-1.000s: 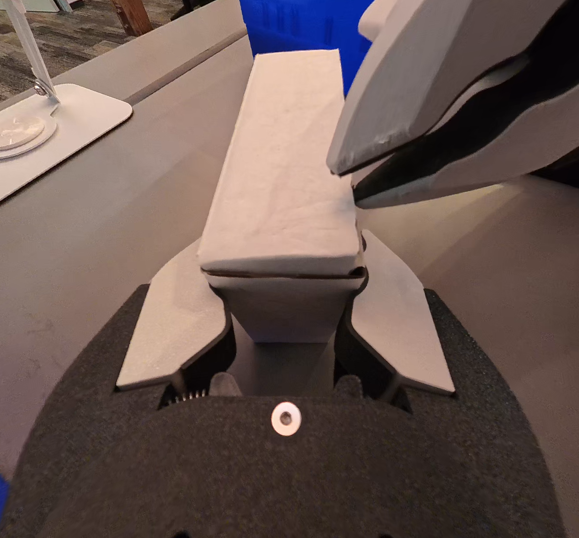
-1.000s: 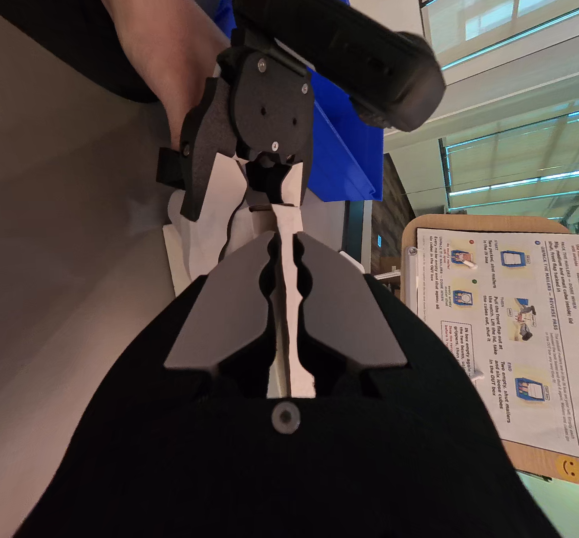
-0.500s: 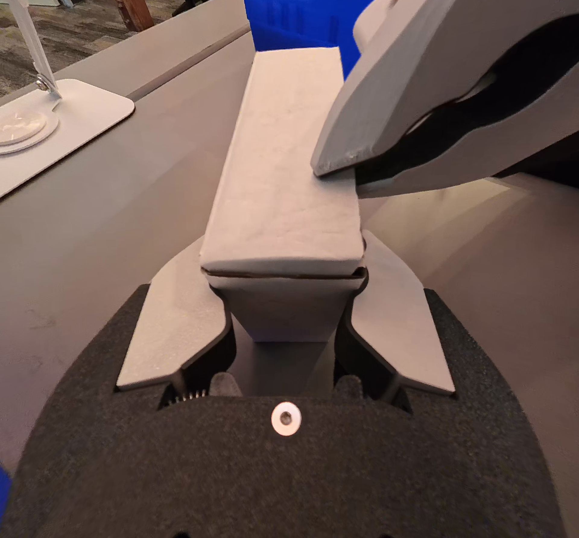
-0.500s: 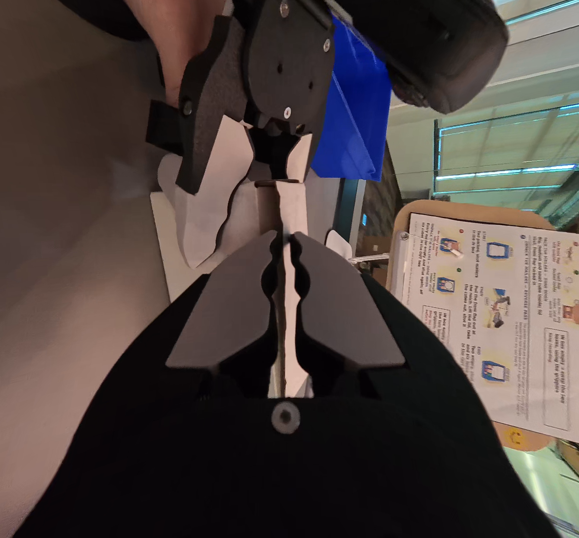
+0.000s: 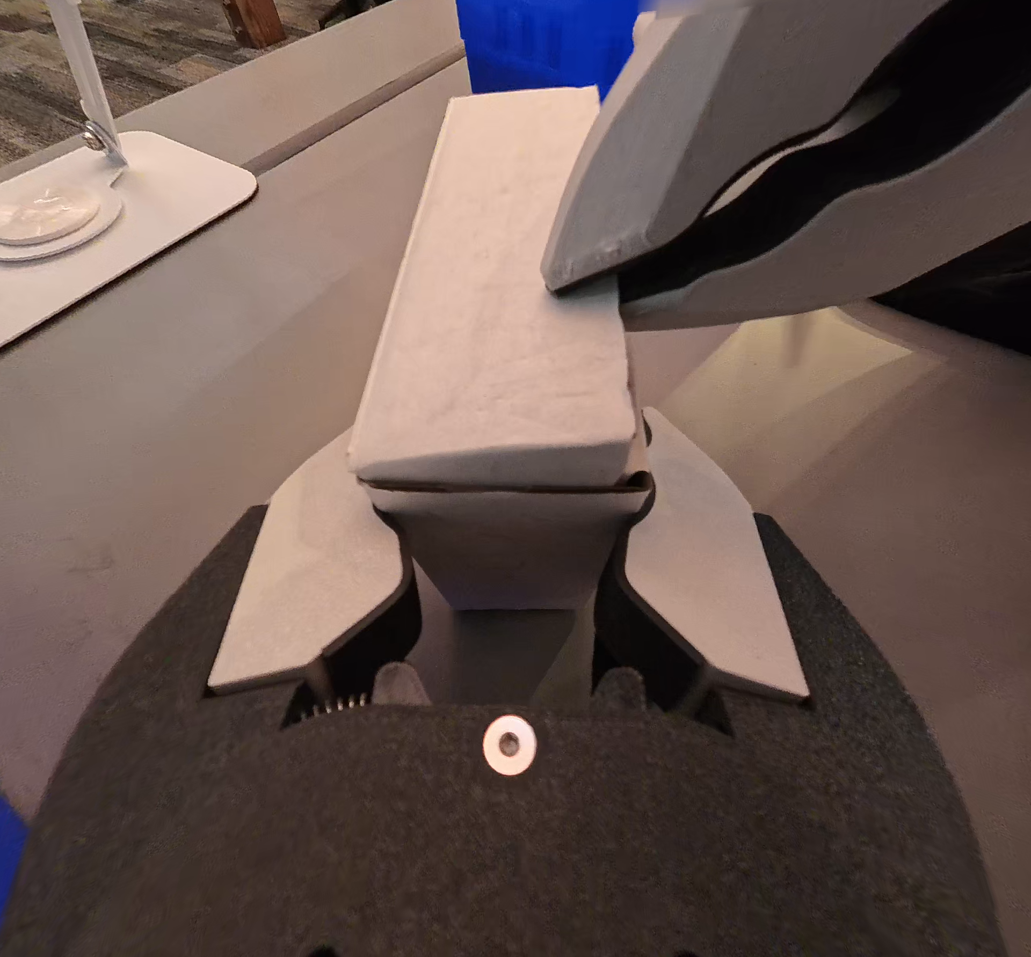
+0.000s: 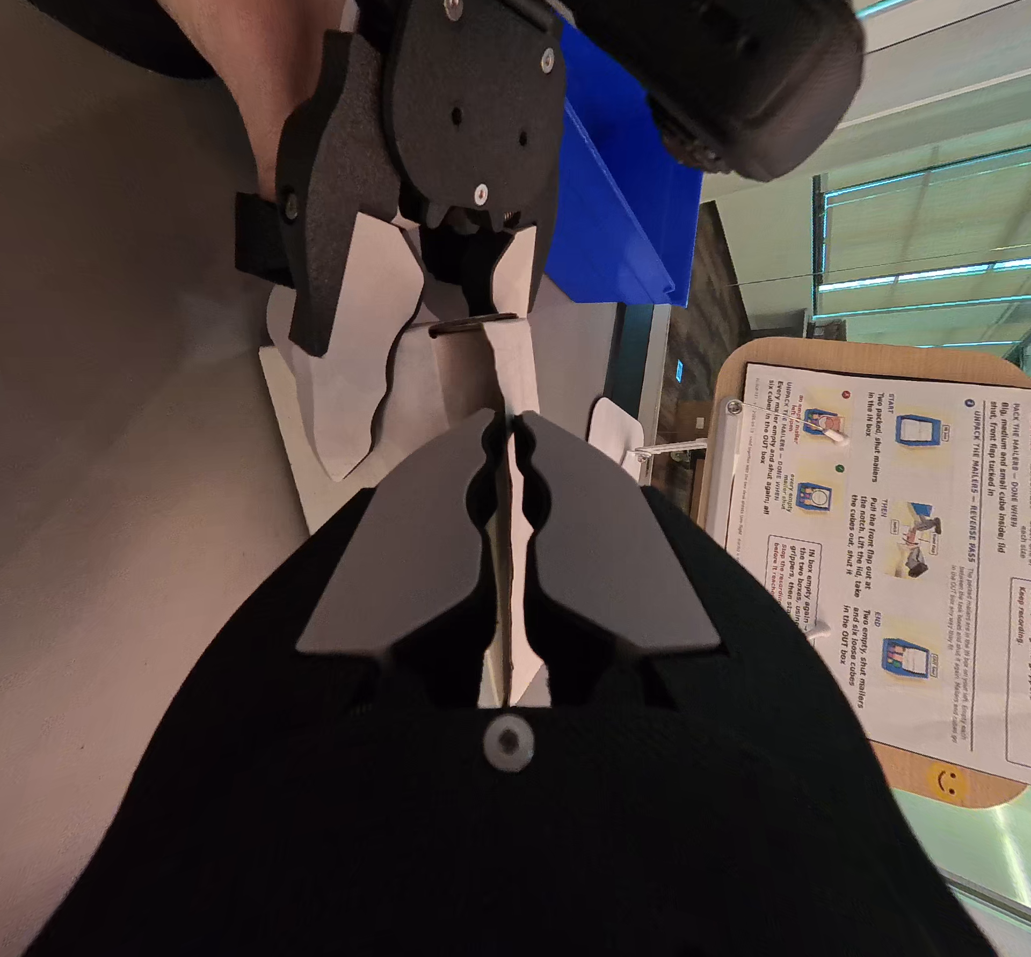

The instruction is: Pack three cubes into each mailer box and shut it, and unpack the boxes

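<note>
In the left wrist view, the left tongs (image 5: 505,489) are clamped on the near end of a white mailer box (image 5: 502,305), one finger on each side of it. The box runs away from the camera over the grey worktop (image 5: 167,400), its lid down. The right tongs (image 5: 613,283) come in from the upper right, their tips at the box's right top edge, closed on a thin white flap there. Beyond the box's far end stands a blue bin (image 5: 535,27). To the far left a white stand base (image 5: 139,194) lies on the worktop.

In the right wrist view, the right tongs (image 6: 509,423) are nearly together, pinching a thin edge of the white box (image 6: 510,372) that runs between the fingers. Farther off, the left tongs (image 6: 429,339) grip the box from the other end, held by a bare forearm (image 6: 262,10). The blue bin (image 6: 613,205) is behind them. At right is a printed instruction sheet (image 6: 892,540) on a wooden board (image 6: 781,361).
</note>
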`<state>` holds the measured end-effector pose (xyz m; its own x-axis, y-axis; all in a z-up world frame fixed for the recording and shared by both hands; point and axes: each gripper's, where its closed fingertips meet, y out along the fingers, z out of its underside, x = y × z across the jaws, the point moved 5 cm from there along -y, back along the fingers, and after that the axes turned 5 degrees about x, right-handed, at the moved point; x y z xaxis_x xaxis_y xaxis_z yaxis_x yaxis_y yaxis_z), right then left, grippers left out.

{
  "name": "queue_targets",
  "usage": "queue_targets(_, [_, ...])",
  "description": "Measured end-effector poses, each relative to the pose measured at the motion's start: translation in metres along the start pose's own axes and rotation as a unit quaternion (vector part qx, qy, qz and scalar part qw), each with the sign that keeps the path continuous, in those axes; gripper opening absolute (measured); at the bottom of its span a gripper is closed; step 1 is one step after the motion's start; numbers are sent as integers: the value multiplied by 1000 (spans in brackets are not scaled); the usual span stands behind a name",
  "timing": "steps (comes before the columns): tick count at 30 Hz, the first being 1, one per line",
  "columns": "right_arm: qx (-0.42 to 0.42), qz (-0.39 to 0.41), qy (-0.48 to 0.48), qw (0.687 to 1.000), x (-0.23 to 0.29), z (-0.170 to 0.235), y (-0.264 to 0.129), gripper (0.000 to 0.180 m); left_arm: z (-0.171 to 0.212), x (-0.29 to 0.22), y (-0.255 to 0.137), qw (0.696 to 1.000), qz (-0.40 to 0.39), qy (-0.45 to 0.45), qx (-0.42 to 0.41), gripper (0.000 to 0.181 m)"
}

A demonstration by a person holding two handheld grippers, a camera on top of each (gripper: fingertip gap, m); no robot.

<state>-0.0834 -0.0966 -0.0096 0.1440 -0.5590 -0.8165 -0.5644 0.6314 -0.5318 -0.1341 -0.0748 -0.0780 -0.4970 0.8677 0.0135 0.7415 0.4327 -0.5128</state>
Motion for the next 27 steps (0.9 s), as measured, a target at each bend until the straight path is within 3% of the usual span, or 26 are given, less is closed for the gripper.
queue_targets(14, [8, -4, -13, 1000, 4, 2, 0, 6, 2, -1, 3, 1000, -6, 5, 6, 78])
queue_targets(21, [41, -39, 11, 998, 2, 30, -5, 11, 2, -2, 3, 1000, 1, 10, 5, 78])
queue_targets(27, [53, 2, -25, 998, -1, 28, -7, 5, 2, -4, 2, 1000, -5, 20, 10, 77])
